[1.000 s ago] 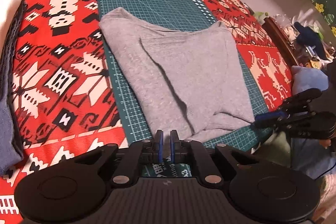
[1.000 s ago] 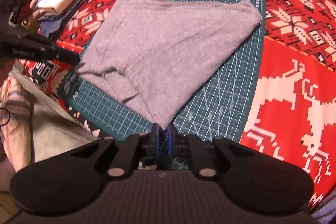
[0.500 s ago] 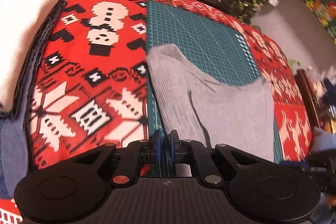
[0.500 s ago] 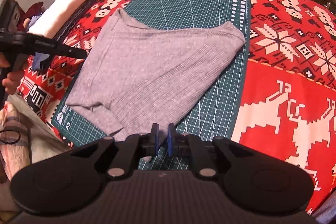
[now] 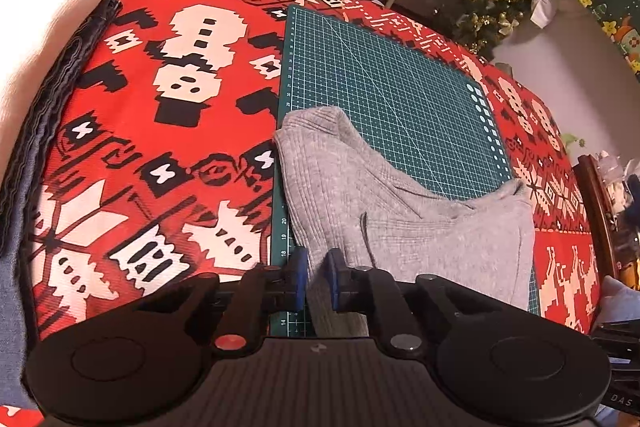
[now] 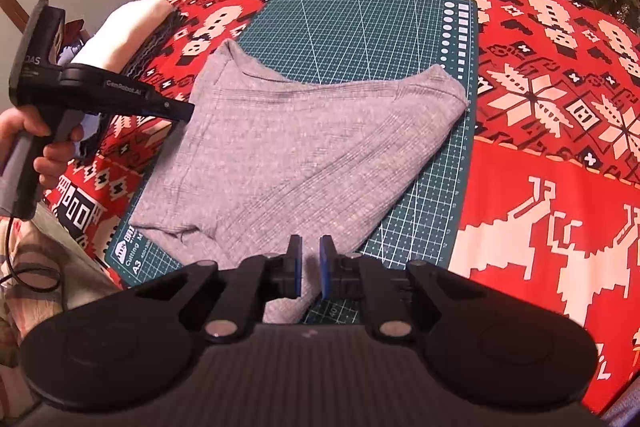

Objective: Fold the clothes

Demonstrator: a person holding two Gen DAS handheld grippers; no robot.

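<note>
A grey ribbed garment (image 5: 400, 227) (image 6: 300, 147) lies folded into a rough triangle on the green cutting mat (image 5: 380, 87) (image 6: 360, 27). My left gripper (image 5: 317, 279) hovers over the garment's left edge with a narrow gap between its blue pads and cloth showing through underneath. In the right wrist view the left gripper (image 6: 188, 111) reaches in from the left, held by a hand (image 6: 24, 131). My right gripper (image 6: 310, 271) sits over the garment's near corner, slightly open, and the cloth lies flat below it.
A stack of folded clothes (image 5: 40, 27) (image 6: 120, 31), white on top, sits at the left of the red patterned tablecloth (image 5: 160, 147). Chairs, cups and bags stand beyond the far edge. Bare mat shows behind the garment.
The right gripper let go of the lifted near corner, which now lies flat. The left gripper moved forward and left along the garment's left edge.
</note>
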